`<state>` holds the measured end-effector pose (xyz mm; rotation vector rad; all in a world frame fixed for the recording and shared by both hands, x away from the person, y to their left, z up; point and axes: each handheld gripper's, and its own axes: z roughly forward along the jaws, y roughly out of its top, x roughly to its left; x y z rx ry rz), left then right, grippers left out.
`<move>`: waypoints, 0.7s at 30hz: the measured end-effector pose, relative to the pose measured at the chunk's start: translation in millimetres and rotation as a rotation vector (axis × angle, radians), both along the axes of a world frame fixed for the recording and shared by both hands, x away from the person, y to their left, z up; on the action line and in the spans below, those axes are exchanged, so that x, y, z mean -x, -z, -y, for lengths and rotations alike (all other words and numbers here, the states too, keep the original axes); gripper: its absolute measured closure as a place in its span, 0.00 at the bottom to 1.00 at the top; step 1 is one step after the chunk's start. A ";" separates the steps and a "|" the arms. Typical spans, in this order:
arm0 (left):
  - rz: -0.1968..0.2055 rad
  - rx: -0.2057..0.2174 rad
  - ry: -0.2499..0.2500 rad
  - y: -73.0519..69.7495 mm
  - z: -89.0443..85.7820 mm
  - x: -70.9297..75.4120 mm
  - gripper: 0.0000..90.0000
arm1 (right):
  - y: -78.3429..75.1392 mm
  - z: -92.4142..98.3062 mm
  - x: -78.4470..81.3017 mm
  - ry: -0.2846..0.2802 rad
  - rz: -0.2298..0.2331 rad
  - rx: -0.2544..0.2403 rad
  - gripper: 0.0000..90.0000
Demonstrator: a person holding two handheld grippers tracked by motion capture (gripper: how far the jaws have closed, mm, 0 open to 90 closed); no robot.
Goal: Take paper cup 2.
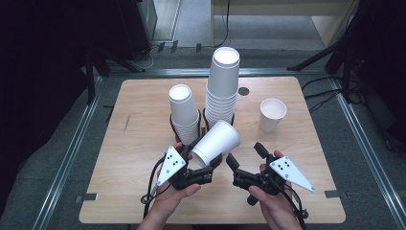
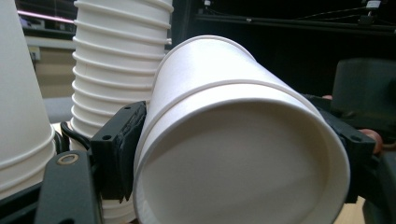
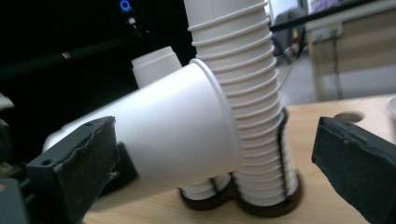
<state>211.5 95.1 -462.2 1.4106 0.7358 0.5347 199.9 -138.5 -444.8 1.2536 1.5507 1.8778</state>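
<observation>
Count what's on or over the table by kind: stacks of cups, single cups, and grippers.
Stacks of cups: 2, the tall stack and the short stack
Single cups: 2, the held cup and the standing cup
Grippers: 2, left gripper and right gripper
Total: 6

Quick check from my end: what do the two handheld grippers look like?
Both the left gripper and right gripper are black, each topped by a grey three-cornered plate with black dots. Their fingers carry dark, rough-edged pads. Black cables trail back. Forearms are bare, no sleeves.
</observation>
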 end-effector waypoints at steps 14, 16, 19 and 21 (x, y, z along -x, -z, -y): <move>0.031 0.005 0.004 6.5 13.3 4.7 0.24 | 9.2 -0.6 -4.9 -0.076 -0.255 -0.378 0.00; 0.038 0.002 0.003 7.2 15.3 5.5 0.24 | 10.9 -0.1 -6.0 -0.075 -0.287 -0.412 0.00; 0.035 0.005 0.006 8.6 18.9 6.8 0.24 | 13.4 1.5 -7.3 -0.071 -0.321 -0.459 0.00; 0.037 -0.004 0.008 9.4 20.7 7.6 0.24 | 15.6 2.9 -9.1 -0.060 -0.339 -0.487 0.00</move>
